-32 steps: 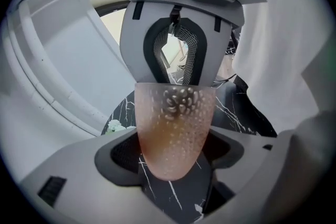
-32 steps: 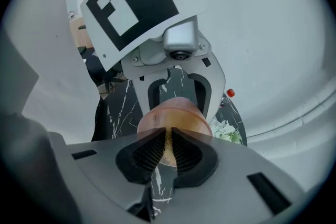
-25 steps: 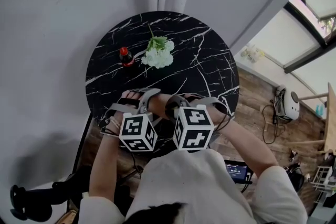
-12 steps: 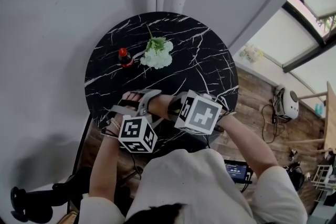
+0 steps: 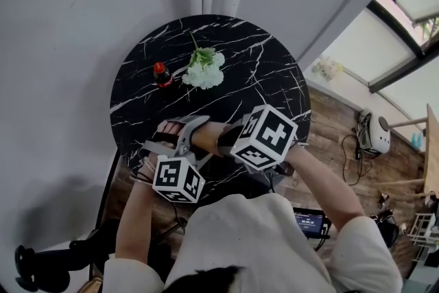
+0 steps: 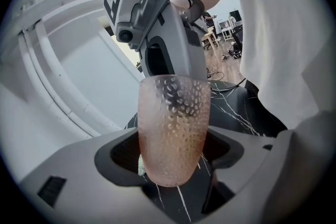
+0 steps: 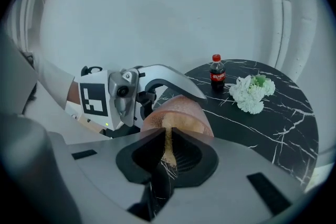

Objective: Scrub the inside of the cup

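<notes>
Pink dimpled cup [image 6: 173, 123] being pinched by left gripper [image 6: 170, 162], thin tan scrubber [image 7: 169, 148] being clamped inside it by right gripper [image 7: 166, 136], right gripper being rolled further over than a second ago

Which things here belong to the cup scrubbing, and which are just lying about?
In the job:
- cup, held in the left gripper
- scrubber, a thin one pinched in the right gripper, pointing into the cup

Lying about:
- cola bottle
- white flowers
Both stand further back on the table.
</notes>
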The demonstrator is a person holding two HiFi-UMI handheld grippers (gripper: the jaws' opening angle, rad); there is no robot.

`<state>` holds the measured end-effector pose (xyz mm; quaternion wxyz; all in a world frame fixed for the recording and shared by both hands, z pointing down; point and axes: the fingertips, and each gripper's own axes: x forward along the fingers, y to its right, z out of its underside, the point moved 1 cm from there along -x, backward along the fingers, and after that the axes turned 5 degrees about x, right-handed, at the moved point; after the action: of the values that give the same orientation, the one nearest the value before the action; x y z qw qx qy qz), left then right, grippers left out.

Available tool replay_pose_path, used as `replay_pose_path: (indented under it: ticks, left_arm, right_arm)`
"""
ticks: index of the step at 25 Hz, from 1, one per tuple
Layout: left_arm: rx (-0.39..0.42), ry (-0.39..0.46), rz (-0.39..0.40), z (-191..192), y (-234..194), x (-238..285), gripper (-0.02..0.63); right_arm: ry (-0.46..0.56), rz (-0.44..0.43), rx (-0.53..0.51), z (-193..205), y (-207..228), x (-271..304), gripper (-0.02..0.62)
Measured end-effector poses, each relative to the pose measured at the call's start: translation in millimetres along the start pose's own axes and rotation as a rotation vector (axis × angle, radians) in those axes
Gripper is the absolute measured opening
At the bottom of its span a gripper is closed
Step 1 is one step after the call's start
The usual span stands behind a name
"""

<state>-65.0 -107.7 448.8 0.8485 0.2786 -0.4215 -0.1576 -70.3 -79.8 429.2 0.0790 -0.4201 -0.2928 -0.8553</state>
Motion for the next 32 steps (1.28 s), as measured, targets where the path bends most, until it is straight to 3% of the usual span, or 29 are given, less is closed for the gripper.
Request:
replay_pose_path:
  ticks: [9,16,22,32]
  left_arm:
    - [0.019,0.012,-0.058,-6,-8,-4,0.348]
    - [0.000,0.032,-0.078,-12,-10,-6,0.350]
    - [-0.004,0.048,-0.109,-10,-13,-9,0.348]
    - [-0.004,0.054,-0.140,-9,-14,-9,0.350]
  right_arm:
    - [0.117,-0.212,0.325,-12,-2,-14,0.052]
    - [0.127,-0.247,0.424,-13,-2,-20,0.052]
    - [0.164,-0.354,0.629,-19,-2,-20,0.052]
    - [0.222,-0.425,0.845,-20,0,-25,0.052]
